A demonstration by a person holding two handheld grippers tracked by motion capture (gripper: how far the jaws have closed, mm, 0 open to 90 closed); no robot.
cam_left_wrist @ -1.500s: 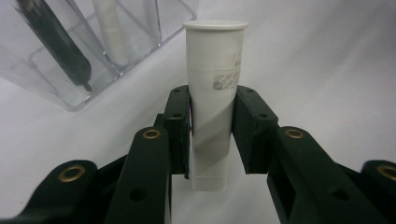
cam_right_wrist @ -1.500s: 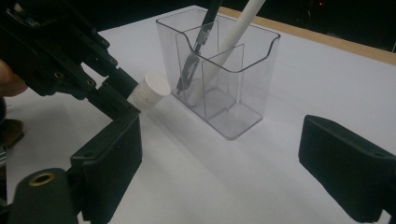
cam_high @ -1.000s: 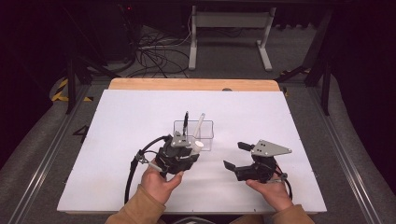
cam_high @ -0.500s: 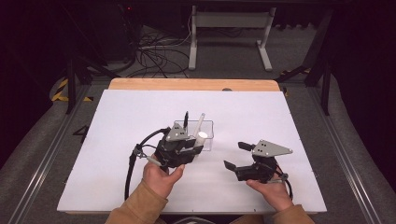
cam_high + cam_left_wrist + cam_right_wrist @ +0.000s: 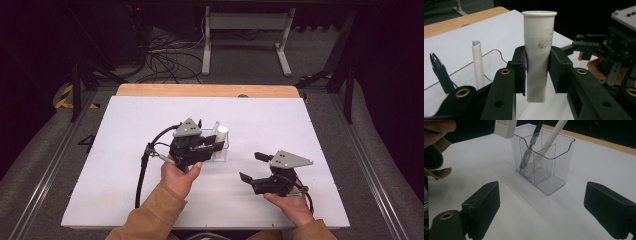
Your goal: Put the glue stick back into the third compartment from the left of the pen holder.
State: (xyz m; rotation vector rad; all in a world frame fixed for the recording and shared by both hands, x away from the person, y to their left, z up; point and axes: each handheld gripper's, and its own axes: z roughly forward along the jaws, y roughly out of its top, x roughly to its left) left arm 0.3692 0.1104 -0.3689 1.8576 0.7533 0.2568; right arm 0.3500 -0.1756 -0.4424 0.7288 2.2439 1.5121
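Left hand-held gripper (image 5: 537,75) is clamped on a white tube (image 5: 539,50), upright, flared cap on top, lifted off the bench (image 5: 125,125) beside the clear organizer (image 5: 544,157) near bench centre. Small label on the tube, print too blurred to read. Right gripper view shows the organizer's dividers, with a black pen (image 5: 530,147) and white pen (image 5: 546,145) leaning inside. Right hand-held gripper (image 5: 541,212) sits open toward the front right edge.

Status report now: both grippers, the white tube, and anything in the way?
Left gripper shut on white tube, held upright off the table. Right gripper open, nothing between its jaws. Clear organizer holds black pen and white pen. Nothing in the way.
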